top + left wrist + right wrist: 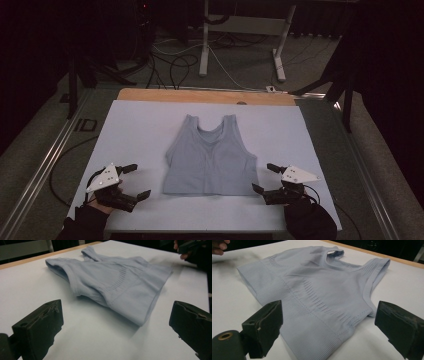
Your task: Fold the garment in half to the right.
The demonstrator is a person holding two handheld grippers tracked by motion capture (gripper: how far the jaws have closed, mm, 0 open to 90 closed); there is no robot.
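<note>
High view: pale blue crop top [211,157] lies flat at table [135,125] centre, straps toward 12 o'clock, hem toward 6. Left gripper [134,181] sits at 8 o'clock of the garment, well apart, jaws wide, empty. Right gripper [265,179] at 4 o'clock, just beside the hem corner, jaws wide, empty. Judged step: approach before any grasp. Next move likely calls for each gripper to pinch a hem corner.

A pale blue tank top [210,157] lies flat on the white-covered desk [140,130], straps away from the person. The left gripper [136,181] sits well clear of its hem corner, fingers [129,168] spread. The right gripper [266,178] has its spread fingers just beside the opposite hem corner.
</note>
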